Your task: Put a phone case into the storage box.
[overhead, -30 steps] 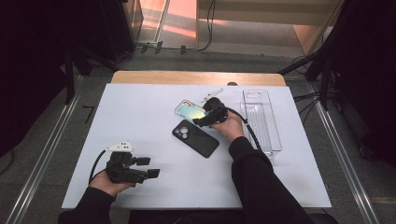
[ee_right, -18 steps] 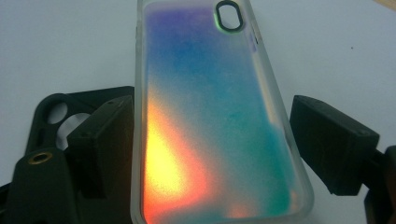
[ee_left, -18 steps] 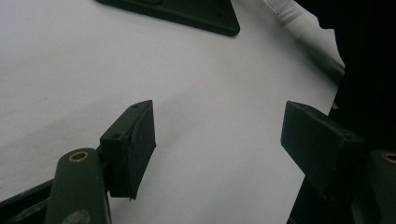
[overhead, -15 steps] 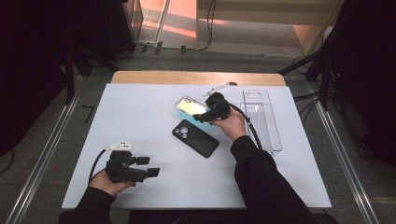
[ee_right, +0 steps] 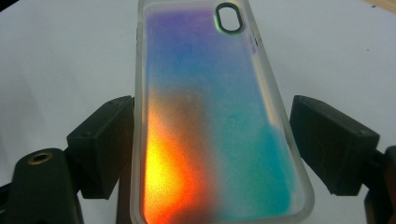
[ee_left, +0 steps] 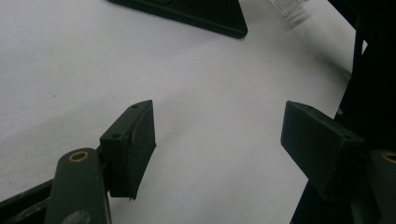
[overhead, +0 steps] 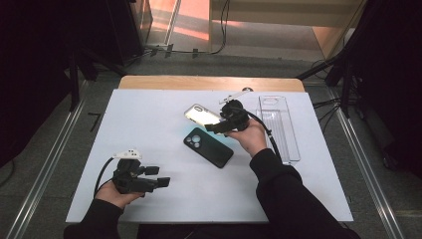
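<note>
Right gripper clamped on iridescent phone case, jaws pressing its two long edges, held clear above white table. In the right gripper view, case reaching forward from between the jaws: frosted translucent rim, oval camera cutout at far end, colour running purple-blue at far end, teal along one side, orange-red glow at near end. Seen from above: surface mirror-like, pale yellow-green. Black phone flat on table just below and beside the right gripper, camera ring toward the held case. Clear plastic tray just behind right hand. Left gripper well apart, jaws wide open, nothing between, low over bare table.
</note>
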Motion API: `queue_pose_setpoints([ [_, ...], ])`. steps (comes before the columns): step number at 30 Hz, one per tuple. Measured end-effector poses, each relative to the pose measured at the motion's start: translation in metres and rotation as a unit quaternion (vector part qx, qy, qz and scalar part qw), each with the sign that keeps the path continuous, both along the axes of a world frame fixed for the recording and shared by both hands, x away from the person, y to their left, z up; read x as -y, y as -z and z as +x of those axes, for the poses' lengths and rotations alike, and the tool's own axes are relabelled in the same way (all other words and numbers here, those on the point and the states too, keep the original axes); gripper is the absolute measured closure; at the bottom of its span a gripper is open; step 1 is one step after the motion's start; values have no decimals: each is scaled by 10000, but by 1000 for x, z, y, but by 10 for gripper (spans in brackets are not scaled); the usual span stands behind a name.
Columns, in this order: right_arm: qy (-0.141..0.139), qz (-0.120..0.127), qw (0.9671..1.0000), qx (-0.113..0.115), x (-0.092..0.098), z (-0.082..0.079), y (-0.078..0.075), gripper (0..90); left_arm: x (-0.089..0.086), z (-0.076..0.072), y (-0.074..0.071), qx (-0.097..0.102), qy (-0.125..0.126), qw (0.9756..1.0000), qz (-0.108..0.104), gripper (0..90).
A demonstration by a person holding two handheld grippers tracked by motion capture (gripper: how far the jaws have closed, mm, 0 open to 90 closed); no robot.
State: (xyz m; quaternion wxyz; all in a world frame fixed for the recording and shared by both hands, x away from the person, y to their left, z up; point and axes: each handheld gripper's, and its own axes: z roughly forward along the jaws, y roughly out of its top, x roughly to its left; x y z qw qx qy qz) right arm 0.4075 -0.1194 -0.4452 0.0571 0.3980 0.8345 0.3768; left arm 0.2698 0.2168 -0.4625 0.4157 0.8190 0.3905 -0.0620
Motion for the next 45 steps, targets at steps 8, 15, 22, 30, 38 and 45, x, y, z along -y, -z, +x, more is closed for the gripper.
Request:
queue_pose_setpoints([
  [8, -18, 128, 9999, -96, 3, -25, 1, 147, 2, 0, -2, -71, -66, 9999, -61, 268],
  [15, 72, 257, 9994, -220, 11, -49, 5, 148, 7, 1, -5, -84, -110, 9999, -93, 268],
  [22, 147, 340, 9991, -198, 9, -68, 6, 148, 14, 7, -11, -133, -207, 9996, -151, 269],
  [30, 282, 490, 9983, -168, 2, -85, 4, 148, 24, 17, -24, -133, -230, 9995, -171, 269],
  [38, 618, 846, 9940, -297, -2, -99, 13, 148, 31, 30, -34, -134, -332, 9992, -177, 269],
  [45, 810, 1320, 9871, -410, -6, -108, 20, 147, 36, 36, -40, -122, -401, 9989, -218, 268],
])
